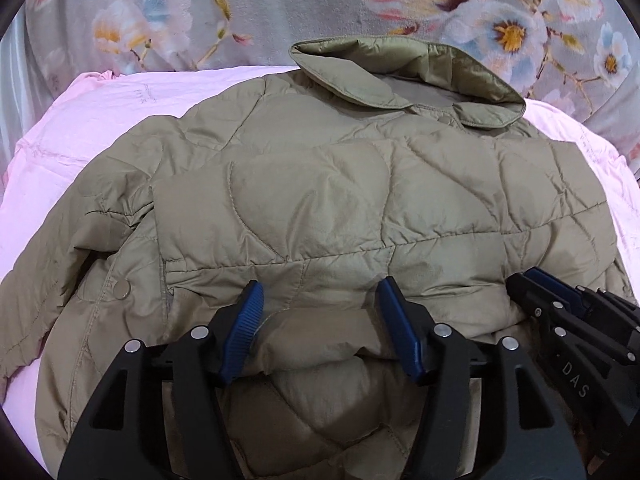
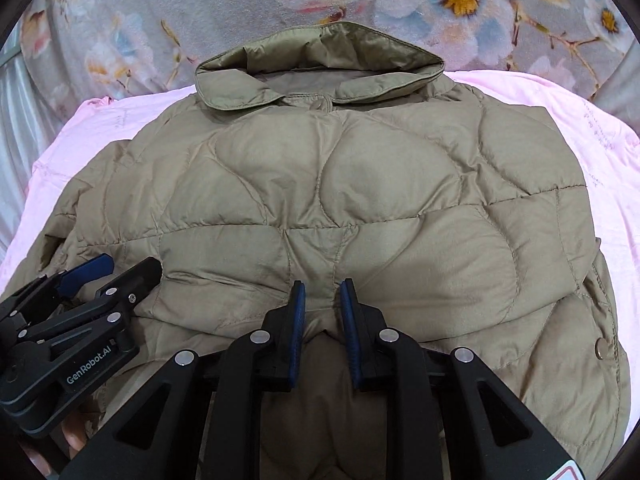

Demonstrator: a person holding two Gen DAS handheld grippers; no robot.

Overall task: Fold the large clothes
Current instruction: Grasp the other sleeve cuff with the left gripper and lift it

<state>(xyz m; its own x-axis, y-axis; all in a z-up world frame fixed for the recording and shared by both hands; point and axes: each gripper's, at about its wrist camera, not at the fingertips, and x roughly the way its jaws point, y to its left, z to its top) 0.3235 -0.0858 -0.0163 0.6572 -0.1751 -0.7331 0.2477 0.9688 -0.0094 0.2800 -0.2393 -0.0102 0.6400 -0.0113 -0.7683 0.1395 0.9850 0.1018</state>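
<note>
An olive quilted jacket [image 1: 320,184] lies front up on the bed, collar [image 1: 400,68] at the far end and its near hem folded up over the body. My left gripper [image 1: 320,294] stands open astride that folded edge, with puffy fabric bulging between the blue pads but not pressed. It also shows at the lower left of the right wrist view as the left gripper [image 2: 120,268]. My right gripper [image 2: 322,288] has its pads close together, pinching the jacket [image 2: 340,184] at the fold. In the left wrist view the right gripper [image 1: 520,284] sits close beside the left one.
A pink sheet [image 1: 80,128] lies under the jacket and shows on both sides of it. Beyond the collar is a grey floral blanket [image 1: 280,8]. One sleeve [image 1: 48,280] spreads out to the left. A metal snap [image 2: 601,348] sits at the right edge.
</note>
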